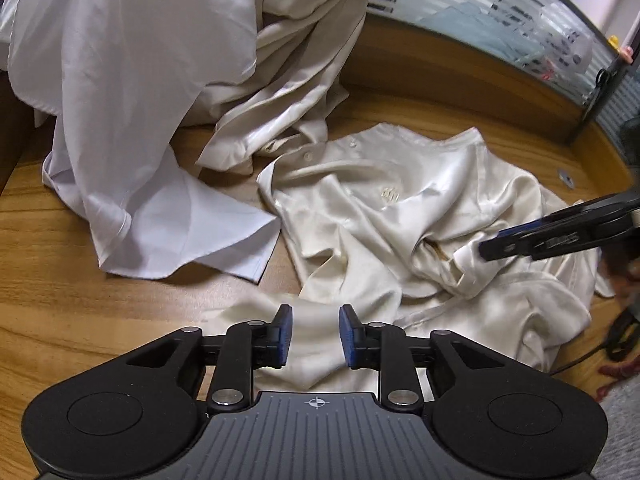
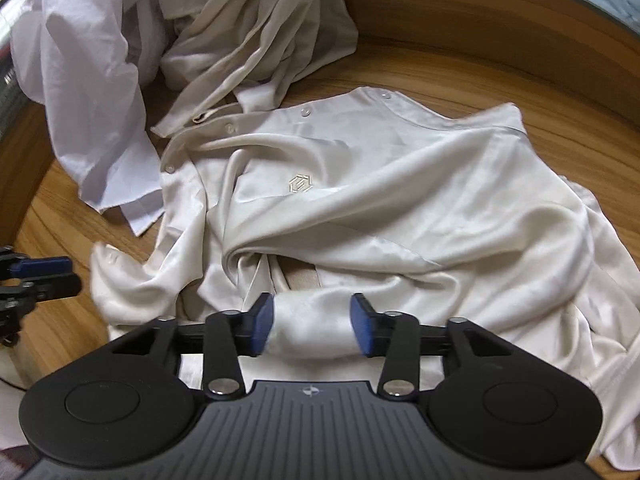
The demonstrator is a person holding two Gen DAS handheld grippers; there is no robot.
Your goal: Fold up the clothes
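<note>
A cream satin shirt (image 1: 380, 216) with buttons and a small embroidered logo lies crumpled on the wooden table (image 1: 80, 300). My left gripper (image 1: 315, 336) is open just above the shirt's near corner, with cream cloth showing between its blue pads. In the right wrist view the same shirt (image 2: 360, 184) fills the middle. There my right gripper (image 2: 312, 332) is open, and a bunched fold of the shirt fills the gap between its pads. The right gripper (image 1: 486, 248) reaches in from the right onto the shirt's rumpled middle. The left gripper (image 2: 74, 276) shows at the left edge.
A white shirt (image 1: 120, 80) and another cream garment (image 1: 304, 40) are heaped at the back left, and the white one's tail trails onto the table. A raised wooden rim and a striped glass partition (image 1: 480, 0) close the far side. Dark cables (image 1: 624, 332) hang past the right edge.
</note>
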